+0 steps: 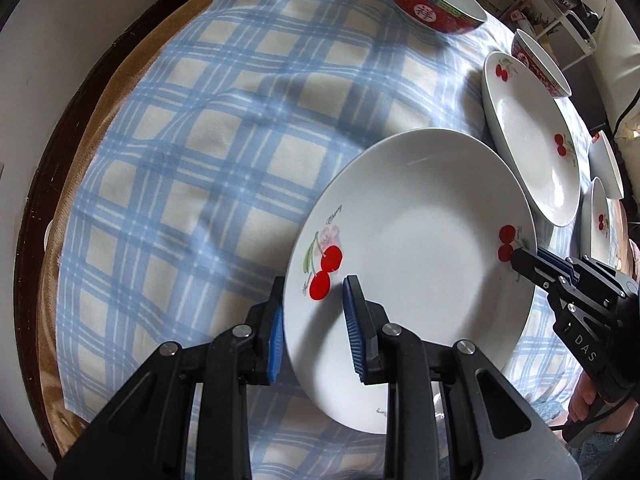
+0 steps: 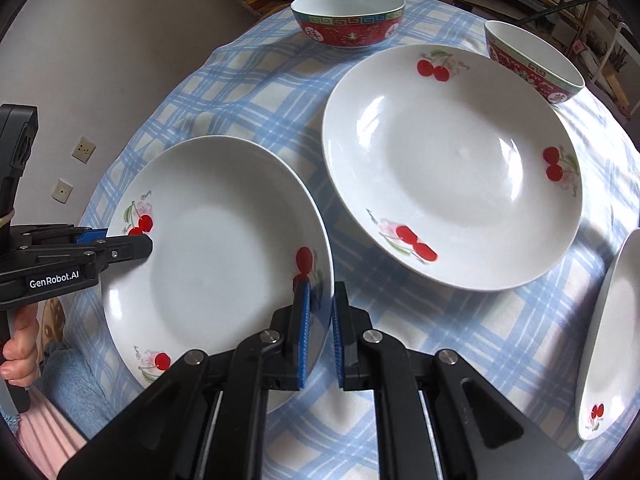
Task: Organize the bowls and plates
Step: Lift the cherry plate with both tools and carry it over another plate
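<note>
We are gripping a white cherry-print plate (image 1: 416, 256) from both sides above the desk (image 1: 200, 140), which is covered in a blue checked cloth. The left gripper (image 1: 314, 328) is straddling the plate's left rim, its fingers partly open, one blue pad under the rim and one over it. The right gripper (image 2: 320, 332) is pinching the opposite rim, its fingers almost closed on the edge. A second, larger cherry plate (image 2: 452, 168) is lying flat just to the right. Two red bowls (image 2: 347, 18) are standing at the far edge, the right one (image 2: 534, 66) close behind the larger plate. Another plate (image 2: 612, 340) is showing at the right edge.
</note>
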Demonstrator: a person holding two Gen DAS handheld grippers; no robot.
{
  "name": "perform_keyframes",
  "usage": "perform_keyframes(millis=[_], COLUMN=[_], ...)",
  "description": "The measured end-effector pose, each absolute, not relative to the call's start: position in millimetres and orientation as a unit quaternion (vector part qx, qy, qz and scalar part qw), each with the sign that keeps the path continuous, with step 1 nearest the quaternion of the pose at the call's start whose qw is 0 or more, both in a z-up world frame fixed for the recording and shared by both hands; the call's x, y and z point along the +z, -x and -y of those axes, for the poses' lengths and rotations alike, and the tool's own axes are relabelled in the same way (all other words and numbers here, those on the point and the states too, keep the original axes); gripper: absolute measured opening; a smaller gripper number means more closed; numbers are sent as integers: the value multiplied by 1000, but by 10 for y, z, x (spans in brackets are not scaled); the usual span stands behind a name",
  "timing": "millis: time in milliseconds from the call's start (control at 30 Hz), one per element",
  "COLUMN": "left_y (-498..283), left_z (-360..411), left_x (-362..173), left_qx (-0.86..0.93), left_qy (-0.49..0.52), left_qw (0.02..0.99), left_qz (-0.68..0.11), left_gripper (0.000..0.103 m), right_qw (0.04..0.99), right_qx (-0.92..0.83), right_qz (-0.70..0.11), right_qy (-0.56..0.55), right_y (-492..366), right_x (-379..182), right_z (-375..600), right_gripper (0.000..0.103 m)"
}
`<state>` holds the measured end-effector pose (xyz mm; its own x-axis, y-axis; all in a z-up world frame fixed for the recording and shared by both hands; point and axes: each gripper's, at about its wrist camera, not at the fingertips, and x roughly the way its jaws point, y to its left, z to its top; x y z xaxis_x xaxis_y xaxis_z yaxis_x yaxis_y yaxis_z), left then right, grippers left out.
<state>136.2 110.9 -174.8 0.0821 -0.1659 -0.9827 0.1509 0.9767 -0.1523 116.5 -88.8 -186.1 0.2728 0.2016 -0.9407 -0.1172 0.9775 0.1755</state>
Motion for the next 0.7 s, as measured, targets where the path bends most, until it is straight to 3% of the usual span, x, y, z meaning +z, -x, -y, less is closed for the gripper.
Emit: perform_keyframes(millis=[700], left_y=[-821], left_z=[-181], left_x=[-1872], left_qx=[-179], left_qy=[-50], left_qw=[704], left_qz=[-685], left_gripper=[28], right_qw=[786], right_qx=[51], right_qz=[-614], right_qy=[-49], right_y=[-699], right_x=[-1808], right_z=[1542], right_gripper=[11])
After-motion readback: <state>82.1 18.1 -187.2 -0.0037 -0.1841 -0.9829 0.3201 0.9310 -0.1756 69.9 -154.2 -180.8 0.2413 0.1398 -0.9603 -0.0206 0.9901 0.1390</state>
